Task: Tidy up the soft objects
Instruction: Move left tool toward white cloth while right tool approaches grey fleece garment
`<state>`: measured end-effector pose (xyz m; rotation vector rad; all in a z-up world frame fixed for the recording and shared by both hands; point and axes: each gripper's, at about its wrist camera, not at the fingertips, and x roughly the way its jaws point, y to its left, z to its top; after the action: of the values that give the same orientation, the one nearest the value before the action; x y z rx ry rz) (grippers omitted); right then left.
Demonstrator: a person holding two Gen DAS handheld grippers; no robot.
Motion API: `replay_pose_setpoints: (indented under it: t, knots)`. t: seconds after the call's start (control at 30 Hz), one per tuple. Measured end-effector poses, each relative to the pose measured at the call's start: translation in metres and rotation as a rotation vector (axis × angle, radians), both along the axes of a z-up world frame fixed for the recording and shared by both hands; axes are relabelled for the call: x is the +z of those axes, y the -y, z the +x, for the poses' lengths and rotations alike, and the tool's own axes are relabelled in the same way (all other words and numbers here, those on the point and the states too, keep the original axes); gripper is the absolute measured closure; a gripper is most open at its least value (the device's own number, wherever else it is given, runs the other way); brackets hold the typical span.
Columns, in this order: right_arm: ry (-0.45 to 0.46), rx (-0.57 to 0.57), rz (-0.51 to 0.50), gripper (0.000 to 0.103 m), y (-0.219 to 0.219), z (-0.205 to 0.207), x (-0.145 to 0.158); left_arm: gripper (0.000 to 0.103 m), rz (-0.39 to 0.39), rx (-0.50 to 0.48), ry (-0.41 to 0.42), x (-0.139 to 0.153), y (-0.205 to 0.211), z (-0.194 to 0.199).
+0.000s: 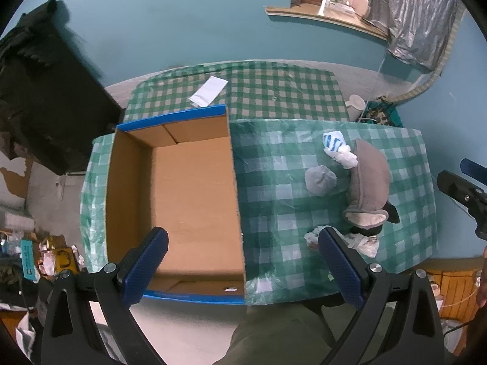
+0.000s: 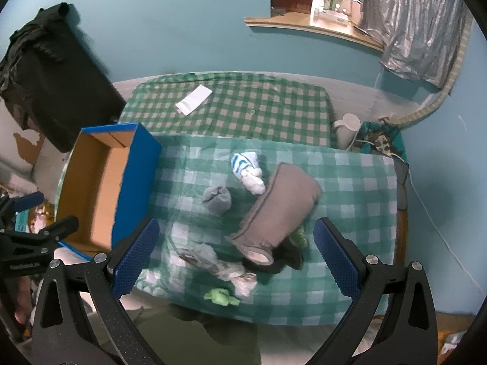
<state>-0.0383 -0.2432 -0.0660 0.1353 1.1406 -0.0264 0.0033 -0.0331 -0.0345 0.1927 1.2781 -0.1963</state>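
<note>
An empty cardboard box (image 1: 194,188) (image 2: 100,182) with blue outer walls sits on the left of a green checked table. To its right lie soft items: a grey rolled sock (image 1: 320,179) (image 2: 216,199), a blue-and-white striped sock (image 1: 338,147) (image 2: 247,170), a large grey fleece-lined slipper (image 1: 368,179) (image 2: 280,213), a black item (image 2: 286,258), a pale crumpled cloth (image 2: 213,261) and a green piece (image 2: 220,296). My left gripper (image 1: 243,261) hovers open above the box's near right corner. My right gripper (image 2: 234,252) hovers open above the pile. Neither holds anything.
A white paper (image 1: 208,91) (image 2: 194,99) lies on a second checked surface behind. A black cloth-covered shape (image 1: 45,91) stands at the left. A white jug (image 2: 347,130) and cables sit at the right. A person's green-clad legs (image 1: 289,334) are below the table edge.
</note>
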Motion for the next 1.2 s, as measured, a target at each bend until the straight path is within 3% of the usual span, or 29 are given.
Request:
replay_pose_setpoints:
  t: [0.57, 0.77, 1.2]
  knots:
    - [-0.07, -0.049, -0.029, 0.002, 0.041, 0.01, -0.033, 0.003, -0.001, -0.065, -0.096, -0.038, 0.038, 0.012]
    - [-0.114, -0.052, -0.019, 0.002, 0.051, 0.02, -0.06, 0.003, 0.02, -0.089, -0.129, -0.055, 0.053, 0.014]
    - [-0.204, -0.044, 0.021, 0.002, 0.057, 0.039, -0.119, 0.003, 0.031, -0.07, -0.287, -0.111, 0.079, 0.011]
